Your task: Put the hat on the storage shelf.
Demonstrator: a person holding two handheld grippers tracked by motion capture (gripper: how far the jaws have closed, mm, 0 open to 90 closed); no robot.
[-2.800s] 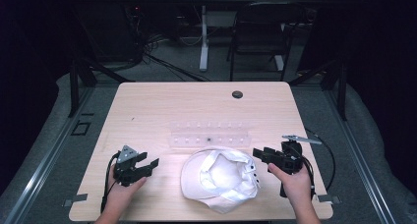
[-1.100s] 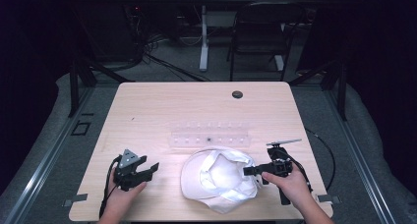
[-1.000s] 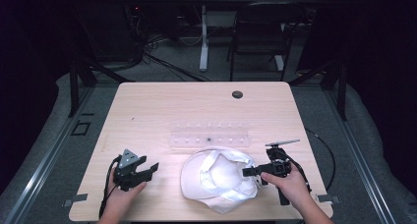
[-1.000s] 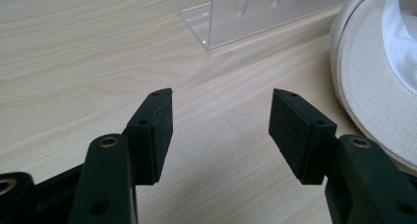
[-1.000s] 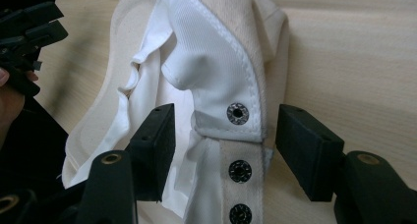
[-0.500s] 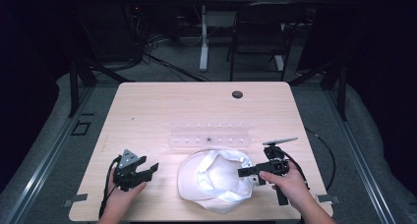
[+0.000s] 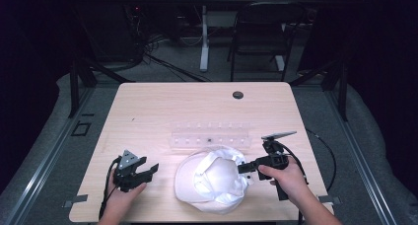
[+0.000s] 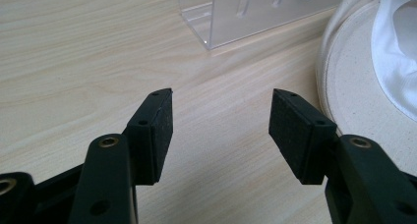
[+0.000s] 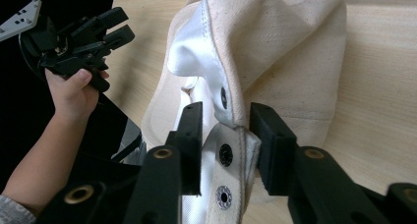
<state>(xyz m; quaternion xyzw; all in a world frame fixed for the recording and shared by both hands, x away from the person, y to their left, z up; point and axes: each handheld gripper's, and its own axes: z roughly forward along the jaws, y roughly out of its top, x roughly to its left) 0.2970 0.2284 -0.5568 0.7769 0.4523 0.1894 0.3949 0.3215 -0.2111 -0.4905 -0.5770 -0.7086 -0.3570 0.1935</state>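
A white cap (image 7: 214,178) lies upside down near the front of the table, its pale lining showing. My right gripper (image 7: 242,168) comes in from the cap's right. Its jaws have just been closing, and in the right gripper view they (image 9: 226,111) pinch the cap's (image 9: 285,52) snap-studded back edge, which is lifted off the wood. My left gripper (image 7: 150,169) rests to the cap's left, apart from it. Its jaws (image 8: 221,121) stand open over bare wood, with the cap's brim (image 8: 354,86) just to their right. The right gripper view also takes in the left gripper (image 9: 78,35), held in a hand.
A clear acrylic rack (image 7: 209,136) sits just behind the cap, its corner close ahead of the left gripper (image 8: 246,13). The light wooden table (image 7: 172,106) has a dark round grommet (image 7: 238,94) near its far edge. A chair (image 7: 261,32) and cables stand beyond.
The right gripper moved in to the cap's right edge, closed on it and rose a little, bunching and lifting that side. The left gripper has kept still.
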